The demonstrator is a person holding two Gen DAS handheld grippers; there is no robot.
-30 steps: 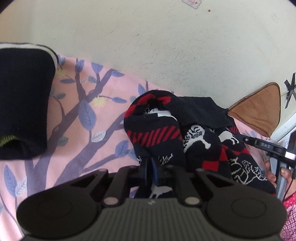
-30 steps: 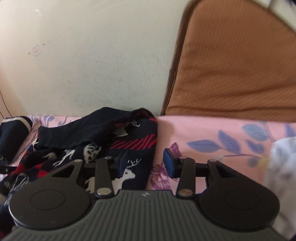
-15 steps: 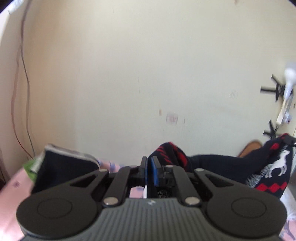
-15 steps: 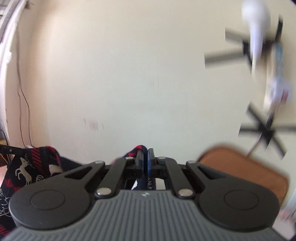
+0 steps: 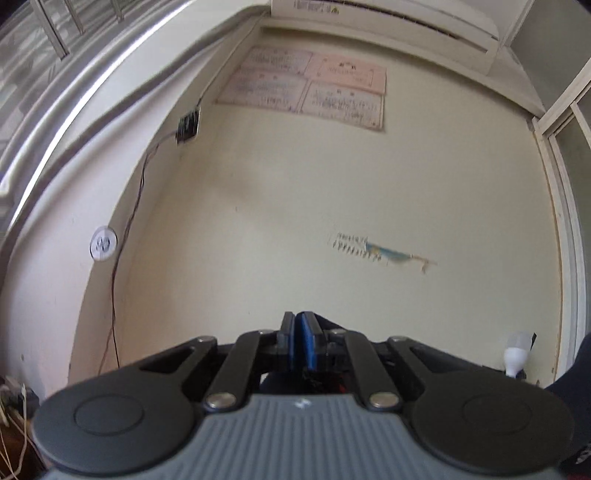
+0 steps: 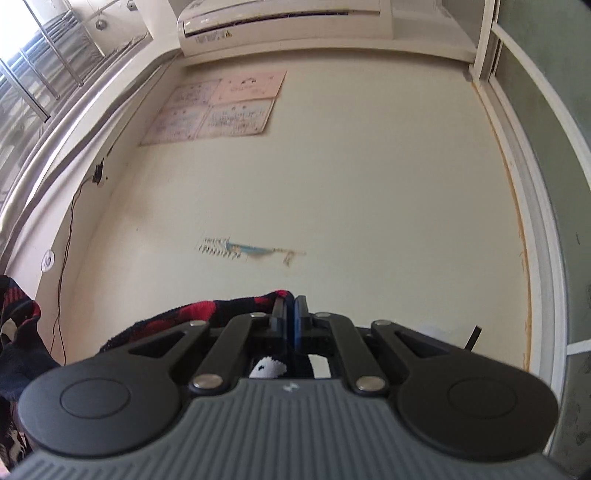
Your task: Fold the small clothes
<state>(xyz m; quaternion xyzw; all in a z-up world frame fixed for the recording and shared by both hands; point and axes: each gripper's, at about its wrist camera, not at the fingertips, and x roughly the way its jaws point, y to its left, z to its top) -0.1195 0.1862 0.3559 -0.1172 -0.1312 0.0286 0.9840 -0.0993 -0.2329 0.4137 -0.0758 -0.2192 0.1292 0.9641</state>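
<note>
The right gripper (image 6: pixel 290 314) has its jaws pinched on the black, red and white patterned garment (image 6: pixel 207 314), whose edge runs from the fingers toward 9 o'clock and hangs down at the frame's left edge. The left gripper (image 5: pixel 300 332) has its jaws pressed together too; dark fabric shows just beneath the pads (whether it is clamped between them I cannot tell). Both grippers point at a cream wall (image 5: pixel 332 192), with an air conditioner (image 6: pixel 284 22) at 12 o'clock.
</note>
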